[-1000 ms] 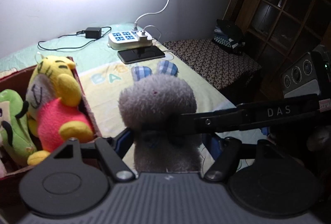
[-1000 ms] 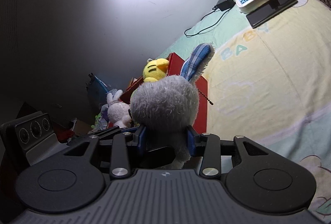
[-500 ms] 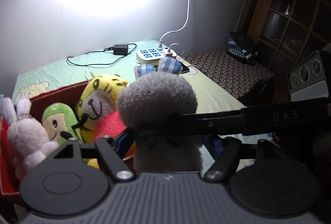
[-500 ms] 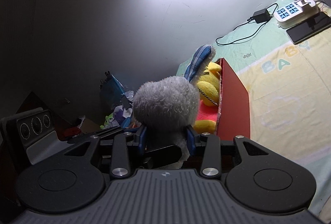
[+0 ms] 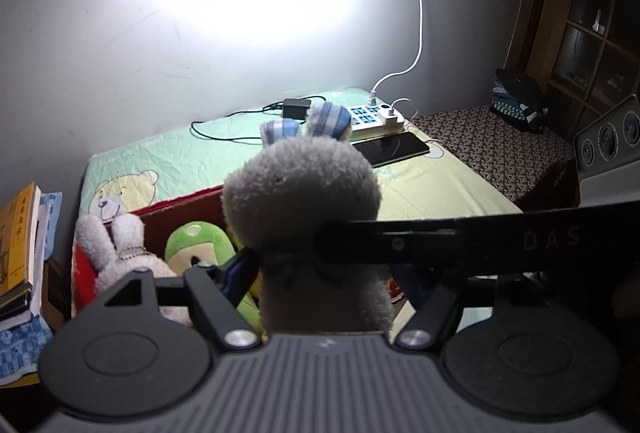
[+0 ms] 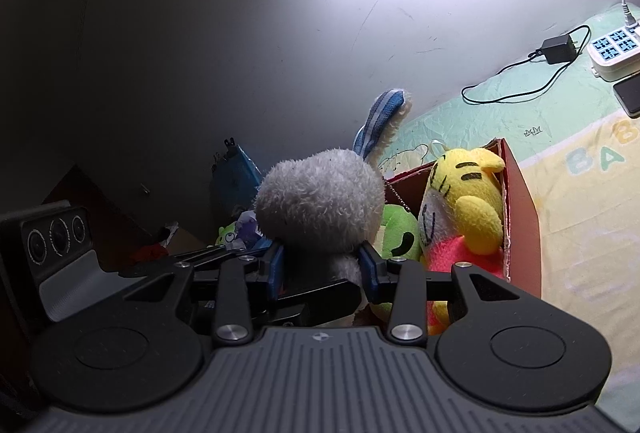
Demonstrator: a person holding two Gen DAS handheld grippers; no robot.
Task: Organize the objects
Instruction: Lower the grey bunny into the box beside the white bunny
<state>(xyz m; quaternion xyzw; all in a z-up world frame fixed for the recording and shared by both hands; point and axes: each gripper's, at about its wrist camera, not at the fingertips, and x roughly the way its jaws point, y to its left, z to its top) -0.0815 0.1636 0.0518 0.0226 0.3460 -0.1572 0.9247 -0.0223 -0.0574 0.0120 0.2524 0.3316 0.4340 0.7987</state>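
A: Three plush toys sit in the red box point(image 6: 520, 217) on the bed point(image 5: 192, 157): a white rabbit point(image 5: 120, 253) at one end, a green toy point(image 5: 196, 245) in the middle, and a yellow tiger in a pink top point(image 6: 464, 209) against the far wall.

B: And the grey plush rabbit point(image 5: 300, 209)?

A: Off the bed, up in the air, with the box just behind it in both wrist views. Both grippers have it. Left gripper point(image 5: 320, 273): jaws clamped on the body below the head, blue pad pressed into the fur on one side. Right gripper point(image 6: 320, 265): jaws at a middling width, blue pads squeezing the neck from both sides.

B: Which way is it facing?

A: Back of the head toward both cameras, upright. Blue checked ears stick up; only one ear is clear from the right wrist.

B: Any writing?

A: "DAS" in pale letters on the black arm of the right gripper, which crosses the left wrist view. "BA" in green letters on the bed sheet, more cut off at the edge. A yellow book point(image 5: 16, 233) stacked at the bedside has characters on its cover, too small to read.

B: Anything else on the bed?

A: White power strip point(image 5: 372, 117), dark phone point(image 5: 392, 149) beside it, black adapter point(image 6: 556, 49) with its cord.
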